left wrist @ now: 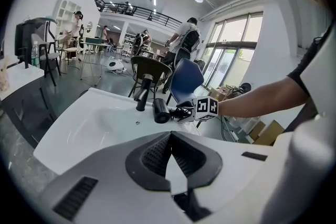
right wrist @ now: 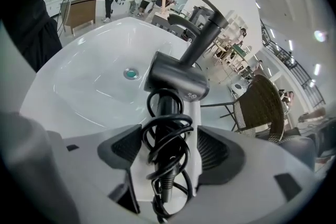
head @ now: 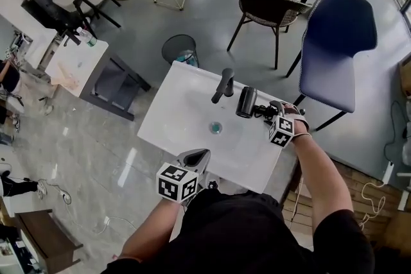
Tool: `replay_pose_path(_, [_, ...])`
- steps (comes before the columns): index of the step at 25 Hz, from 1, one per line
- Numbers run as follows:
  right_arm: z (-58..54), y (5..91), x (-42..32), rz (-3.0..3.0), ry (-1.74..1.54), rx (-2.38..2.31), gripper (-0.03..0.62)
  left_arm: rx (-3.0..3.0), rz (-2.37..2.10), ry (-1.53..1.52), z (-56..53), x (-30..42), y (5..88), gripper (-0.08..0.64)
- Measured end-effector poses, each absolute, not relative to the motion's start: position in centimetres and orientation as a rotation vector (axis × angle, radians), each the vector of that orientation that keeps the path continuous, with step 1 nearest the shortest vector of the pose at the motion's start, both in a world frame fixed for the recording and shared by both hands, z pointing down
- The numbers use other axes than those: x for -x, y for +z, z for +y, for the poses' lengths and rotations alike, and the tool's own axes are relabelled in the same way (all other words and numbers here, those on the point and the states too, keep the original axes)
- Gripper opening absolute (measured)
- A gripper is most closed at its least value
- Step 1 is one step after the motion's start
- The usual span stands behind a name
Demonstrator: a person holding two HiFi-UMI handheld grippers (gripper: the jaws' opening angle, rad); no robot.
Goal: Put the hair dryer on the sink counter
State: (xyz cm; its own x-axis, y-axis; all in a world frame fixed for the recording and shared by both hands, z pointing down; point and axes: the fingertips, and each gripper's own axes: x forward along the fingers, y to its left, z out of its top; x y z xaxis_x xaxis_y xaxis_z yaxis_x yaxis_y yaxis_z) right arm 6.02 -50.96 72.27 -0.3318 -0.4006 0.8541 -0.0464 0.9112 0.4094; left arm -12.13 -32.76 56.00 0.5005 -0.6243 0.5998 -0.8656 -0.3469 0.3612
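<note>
The dark grey hair dryer [head: 246, 101] lies on the white sink counter [head: 247, 160] just right of the black faucet [head: 224, 85], with its coiled cord trailing toward me. My right gripper [head: 273, 111] stands open around the handle and cord. In the right gripper view the hair dryer [right wrist: 176, 77] rests on the counter, with gaps between both pads and its handle. My left gripper [head: 200, 154] hovers at the counter's near edge, shut and empty. The left gripper view shows its jaws meeting, with the hair dryer [left wrist: 160, 110] far ahead.
A drain [head: 216, 128] sits in the basin's middle. A blue chair [head: 337, 48] stands right of the sink, a wicker chair [head: 270, 6] behind it, and a round bin [head: 178, 48] behind its left corner. People stand far off in the room.
</note>
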Motion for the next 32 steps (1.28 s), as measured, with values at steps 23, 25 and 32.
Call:
replay_pose_path(23, [-37.2, 53.7, -4.0, -2.528, 0.526, -1.286, 0.111, -2.413, -0.857, 0.538, -33.6, 10.4, 53.8, 0.003])
replay_pose_path(25, [-35.2, 52.1, -3.8, -2.603, 0.668, -1.349, 0.018, -2.425, -0.851, 0.530, -33.5, 10.3, 53.5, 0.002])
replay_pose_path(32, [-30.5, 49.5, -2.4, -2.689, 0.744, -1.286, 0.003, -2.452, -0.874, 0.465, -31.5, 10.0, 52.0, 0.002])
